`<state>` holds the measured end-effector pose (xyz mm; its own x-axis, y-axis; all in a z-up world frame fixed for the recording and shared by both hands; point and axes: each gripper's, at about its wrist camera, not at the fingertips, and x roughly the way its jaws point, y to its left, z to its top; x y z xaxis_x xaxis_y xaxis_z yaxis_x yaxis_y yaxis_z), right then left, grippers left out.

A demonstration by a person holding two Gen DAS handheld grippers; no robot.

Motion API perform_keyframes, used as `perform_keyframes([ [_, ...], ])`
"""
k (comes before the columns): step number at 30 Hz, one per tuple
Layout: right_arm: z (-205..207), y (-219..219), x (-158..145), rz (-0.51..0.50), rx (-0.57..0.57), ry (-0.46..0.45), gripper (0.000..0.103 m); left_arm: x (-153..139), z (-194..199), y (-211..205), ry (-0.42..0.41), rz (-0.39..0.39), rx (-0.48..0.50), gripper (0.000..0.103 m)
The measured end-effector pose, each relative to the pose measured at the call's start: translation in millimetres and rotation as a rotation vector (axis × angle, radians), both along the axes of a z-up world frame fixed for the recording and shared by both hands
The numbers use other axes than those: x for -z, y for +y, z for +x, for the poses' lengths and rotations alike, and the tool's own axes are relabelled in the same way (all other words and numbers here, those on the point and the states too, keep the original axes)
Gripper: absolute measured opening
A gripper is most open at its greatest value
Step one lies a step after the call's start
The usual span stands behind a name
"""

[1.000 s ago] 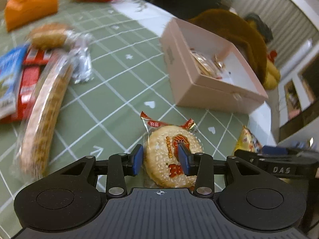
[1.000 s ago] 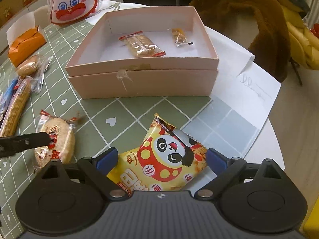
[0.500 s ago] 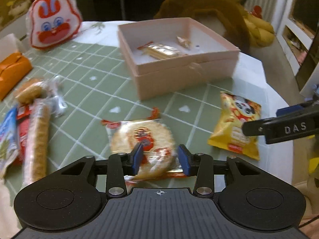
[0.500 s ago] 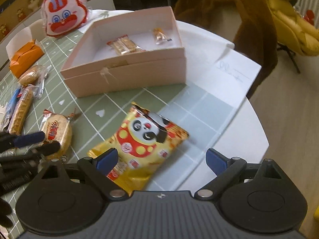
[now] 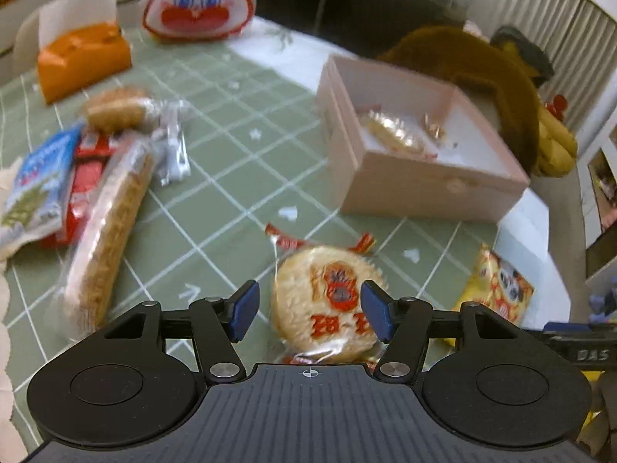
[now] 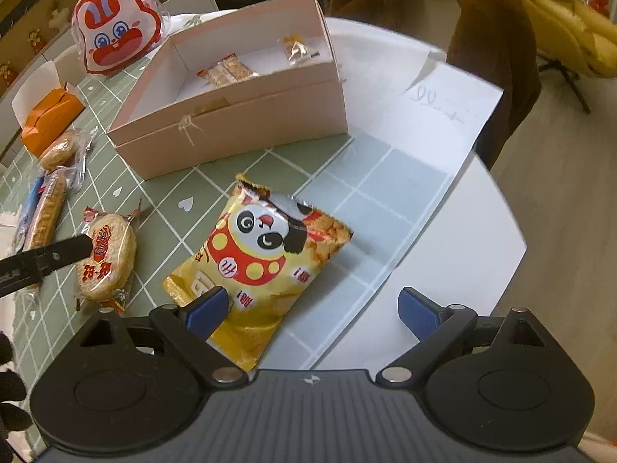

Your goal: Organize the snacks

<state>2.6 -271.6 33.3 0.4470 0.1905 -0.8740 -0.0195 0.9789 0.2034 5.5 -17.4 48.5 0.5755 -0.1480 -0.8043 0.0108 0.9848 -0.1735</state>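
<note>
Left jaws had just been opening, now stood wide around the rice cracker (image 5: 327,301) without gripping; cracker lay unboxed on the worktop (image 5: 239,154).

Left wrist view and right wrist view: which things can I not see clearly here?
- Pink box, left wrist view: motion blur smears the snacks inside.
- Snack pile, left wrist view: wrappers overlap and are blurred; print unreadable.
- Yellow panda bag, left wrist view: near end hidden behind the left tool.
- Paper sheet, right wrist view: handwriting too small.
</note>
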Motion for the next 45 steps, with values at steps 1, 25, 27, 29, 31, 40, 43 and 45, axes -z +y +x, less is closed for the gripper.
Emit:
perform_keyframes([
  [1, -1, 1, 0, -0.001, 0.000, -0.004, 0.097, 3, 2, -3, 0.014, 0.007, 0.016, 0.064],
  [25, -19, 32, 11, -0.185, -0.053, -0.040, 0.103, 12, -6, -5, -0.008, -0.010, 0.127, 0.063],
  [27, -15, 33, 9, -0.181, -0.076, -0.010, 0.103, 8, -13, 3, -0.012, -0.024, 0.117, 0.055],
  [29, -12, 32, 4, -0.143, -0.053, 0.018, 0.103, 6, -20, 7, -0.012, -0.023, 0.117, 0.053],
  [31, -14, 32, -5, -0.098, -0.008, -0.017, 0.103, 6, -24, 10, -0.003, -0.034, 0.119, 0.053],
  [40, 10, 43, 3, -0.051, 0.049, 0.041, 0.100, 17, -16, 20, 0.038, -0.130, 0.097, 0.060],
  [43, 7, 49, 4, -0.082, 0.007, 0.024, 0.096, 17, -13, 15, 0.034, -0.129, 0.119, 0.059],
  [45, 6, 51, 4, -0.086, -0.011, 0.018, 0.096, 17, -12, 8, 0.028, -0.115, 0.151, 0.060],
])
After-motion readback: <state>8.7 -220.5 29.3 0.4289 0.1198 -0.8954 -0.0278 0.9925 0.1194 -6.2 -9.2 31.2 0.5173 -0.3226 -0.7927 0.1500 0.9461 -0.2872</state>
